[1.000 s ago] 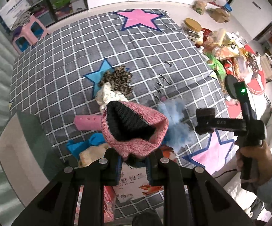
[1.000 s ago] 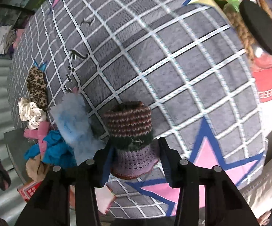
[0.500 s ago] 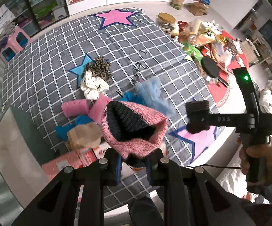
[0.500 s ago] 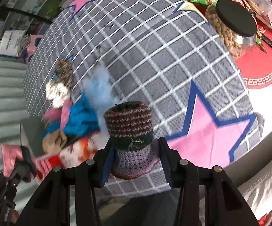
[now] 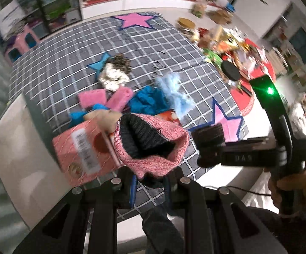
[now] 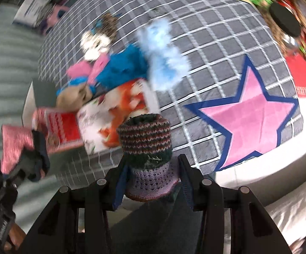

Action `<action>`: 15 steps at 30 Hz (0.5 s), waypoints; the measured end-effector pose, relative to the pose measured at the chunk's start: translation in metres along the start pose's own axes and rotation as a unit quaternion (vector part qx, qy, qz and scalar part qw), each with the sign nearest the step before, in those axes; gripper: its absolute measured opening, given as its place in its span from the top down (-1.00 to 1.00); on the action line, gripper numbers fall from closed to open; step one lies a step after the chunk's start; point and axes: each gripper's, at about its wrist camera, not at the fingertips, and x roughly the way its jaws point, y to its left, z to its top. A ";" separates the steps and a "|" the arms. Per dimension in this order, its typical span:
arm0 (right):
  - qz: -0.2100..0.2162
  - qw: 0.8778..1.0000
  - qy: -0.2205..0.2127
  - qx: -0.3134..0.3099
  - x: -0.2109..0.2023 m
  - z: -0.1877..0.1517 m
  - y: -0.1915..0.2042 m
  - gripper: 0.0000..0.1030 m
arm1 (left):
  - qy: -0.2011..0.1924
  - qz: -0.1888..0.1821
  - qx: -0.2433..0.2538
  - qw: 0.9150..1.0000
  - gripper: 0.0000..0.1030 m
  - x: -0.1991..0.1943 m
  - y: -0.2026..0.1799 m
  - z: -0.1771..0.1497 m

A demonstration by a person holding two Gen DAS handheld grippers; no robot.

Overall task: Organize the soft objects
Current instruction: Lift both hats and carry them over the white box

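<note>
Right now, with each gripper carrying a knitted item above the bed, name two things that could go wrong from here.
1. The left gripper pinches only the lower edge of the pink knitted hat; most of it sits beyond the fingers, so it might slip out.
2. The right gripper, holding the striped knitted piece, is close beside the hat; the two could collide or snag.

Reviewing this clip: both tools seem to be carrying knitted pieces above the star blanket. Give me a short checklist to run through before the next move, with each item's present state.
1. Left tool shut on the pink knit hat: ok.
2. Right tool shut on the striped knit piece: ok.
3. Both pieces lifted off the grey checked blanket: ok.
4. Tools apart, not touching each other: ok.
5. Pile of soft items lying undisturbed on the blanket: cannot tell, the frames are blurred.
6. Place to put the two pieces down: cannot tell; the printed box shows no visible opening.
</note>
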 end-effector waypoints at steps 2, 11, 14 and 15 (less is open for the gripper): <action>0.003 1.000 0.007 -0.025 0.002 -0.004 0.010 0.09 | -0.008 0.010 -0.023 1.000 0.57 -0.005 0.004 -0.009; 0.021 0.990 0.032 -0.138 0.003 -0.031 0.045 0.09 | -0.039 0.063 -0.152 0.986 0.57 -0.037 0.019 -0.061; 0.028 0.984 0.035 -0.173 0.000 -0.039 0.058 0.09 | -0.044 0.080 -0.203 0.975 0.57 -0.049 0.029 -0.083; 0.034 0.981 0.040 -0.185 0.000 -0.043 0.064 0.09 | -0.043 0.085 -0.221 0.971 0.57 -0.053 0.034 -0.091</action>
